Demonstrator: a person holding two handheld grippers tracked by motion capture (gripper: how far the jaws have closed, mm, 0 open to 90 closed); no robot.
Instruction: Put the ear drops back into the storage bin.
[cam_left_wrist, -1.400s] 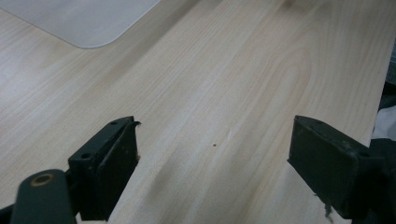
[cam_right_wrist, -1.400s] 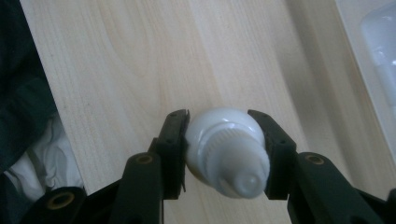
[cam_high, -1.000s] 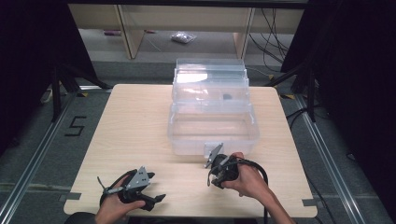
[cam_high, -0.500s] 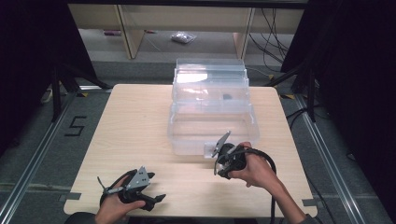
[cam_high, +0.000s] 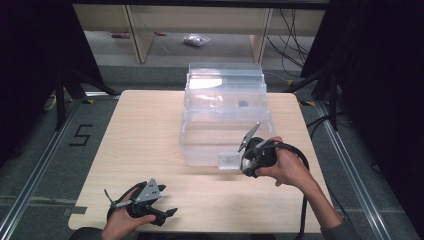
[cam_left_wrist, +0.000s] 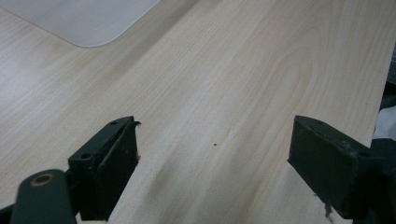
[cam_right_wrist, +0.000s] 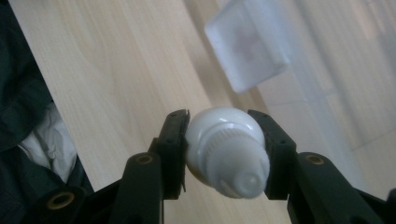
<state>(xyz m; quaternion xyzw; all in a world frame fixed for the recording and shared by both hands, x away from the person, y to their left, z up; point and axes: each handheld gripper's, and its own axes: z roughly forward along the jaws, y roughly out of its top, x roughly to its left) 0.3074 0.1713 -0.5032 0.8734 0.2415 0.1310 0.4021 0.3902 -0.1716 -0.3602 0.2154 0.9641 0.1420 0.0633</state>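
A small white bottle with a ribbed cap (cam_right_wrist: 226, 151) is clamped between the jaws of my right gripper (cam_right_wrist: 223, 140), cap end towards the camera. From above, my right gripper (cam_high: 248, 161) hovers at the front right corner of a clear plastic box (cam_high: 225, 117), close to its frosted front latch (cam_high: 229, 161). That latch (cam_right_wrist: 246, 48) lies just ahead of the bottle. My left gripper (cam_high: 170, 214) rests low near the table's front edge, jaws wide apart. Its own camera shows the left gripper (cam_left_wrist: 215, 149) open over bare wood, and a pale sheet corner (cam_left_wrist: 88, 18) farther off.
The clear box has its lid standing open at the back, and a small dark object (cam_high: 243, 104) lies inside. The light wooden table (cam_high: 140, 140) ends at a dark floor on the right. Shelves (cam_high: 200, 25) stand behind the table.
My right gripper has moved right and slightly away from me with the white bottle, from the box's front middle towards its front right corner. The left gripper has stayed put.
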